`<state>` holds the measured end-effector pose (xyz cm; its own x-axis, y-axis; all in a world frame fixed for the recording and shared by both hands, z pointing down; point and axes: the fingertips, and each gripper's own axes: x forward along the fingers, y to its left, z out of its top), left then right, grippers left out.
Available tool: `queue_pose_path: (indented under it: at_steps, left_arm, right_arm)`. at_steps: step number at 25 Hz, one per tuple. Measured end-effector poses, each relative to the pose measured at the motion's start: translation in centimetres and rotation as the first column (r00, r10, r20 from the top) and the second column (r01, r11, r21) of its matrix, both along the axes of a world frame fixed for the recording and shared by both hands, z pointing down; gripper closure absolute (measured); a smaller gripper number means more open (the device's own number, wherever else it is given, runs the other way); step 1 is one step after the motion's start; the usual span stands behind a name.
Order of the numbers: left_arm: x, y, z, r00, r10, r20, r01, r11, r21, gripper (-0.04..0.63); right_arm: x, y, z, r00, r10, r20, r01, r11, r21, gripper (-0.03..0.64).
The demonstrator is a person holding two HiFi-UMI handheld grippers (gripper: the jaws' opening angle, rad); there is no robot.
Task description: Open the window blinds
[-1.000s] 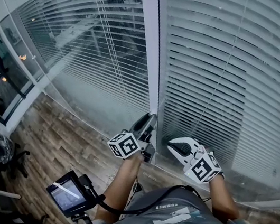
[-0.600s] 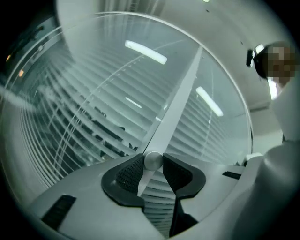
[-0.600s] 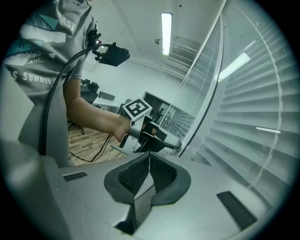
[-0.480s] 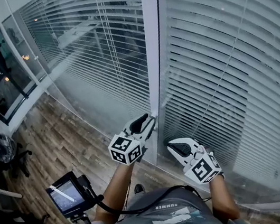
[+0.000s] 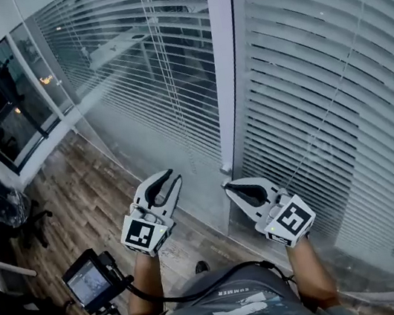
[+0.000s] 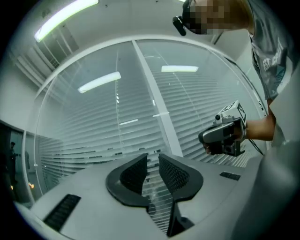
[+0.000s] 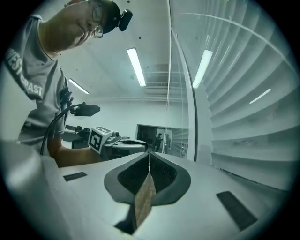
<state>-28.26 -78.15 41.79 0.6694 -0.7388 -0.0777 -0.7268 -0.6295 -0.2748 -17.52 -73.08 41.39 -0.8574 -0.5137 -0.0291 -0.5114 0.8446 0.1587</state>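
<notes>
Since a second ago the left tongs (image 5: pixel 166 178) have swung away from the window post (image 5: pixel 231 71) and out to the left. They now hang in front of the left-hand panel with the marker cube turned toward the person. The right tongs (image 5: pixel 228 185) have lifted a little, and their tips now sit just beside the foot of that post.

The window blinds (image 5: pixel 127 60) hang straight ahead on both sides of the post. Both are let down to the bottom. The left panel's slats are tilted enough to give a dim look into the room beyond, while the right panel (image 5: pixel 336 91) looks nearly shut. Thin cords (image 5: pixel 166 83) run down in front of the left panel, between the two tongs but touched by neither.

The left tongs (image 6: pixel 152 159) have just been closing and stand at a narrow gap, with only slats showing through it. The right tongs (image 7: pixel 149 157) have their tips pressed together, and nothing I can make out is between them.

As I read it, the opening has not visibly begun: no cord or control is gripped, and the slats still have to be turned or raised. Below lies the wooden floor (image 5: pixel 89 187).
</notes>
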Motion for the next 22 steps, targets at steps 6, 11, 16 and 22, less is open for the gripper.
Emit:
queue_pose_path:
  at_steps: [6,11,16,22]
  left_arm:
    - [-3.0,0.2,0.2,0.996,-0.031,-0.081,0.029,0.999,-0.023,0.591]
    - [-4.2,-1.4,0.7,0.997,-0.021,-0.077,0.019,1.0,-0.025,0.591]
    - [-4.6,-3.6,1.1,0.998,-0.001,-0.066,0.0,1.0,-0.027,0.591]
    - [-3.2,-2.7,1.6,0.998,0.048,-0.038,-0.049,0.998,-0.032,0.591]
  right_arm:
    - [-2.9,-2.4,-0.3,1.0,-0.001,-0.013,0.001,1.0,-0.003,0.612]
    - [-4.4,-4.7,-0.5,1.0,-0.004,-0.012,0.004,1.0,-0.002,0.612]
    - [-5.3,-6.9,0.0,1.0,0.002,0.0,-0.002,1.0,-0.012,0.612]
    - [-5.0,-5.4,-0.1,1.0,0.019,0.012,-0.019,1.0,-0.009,0.612]
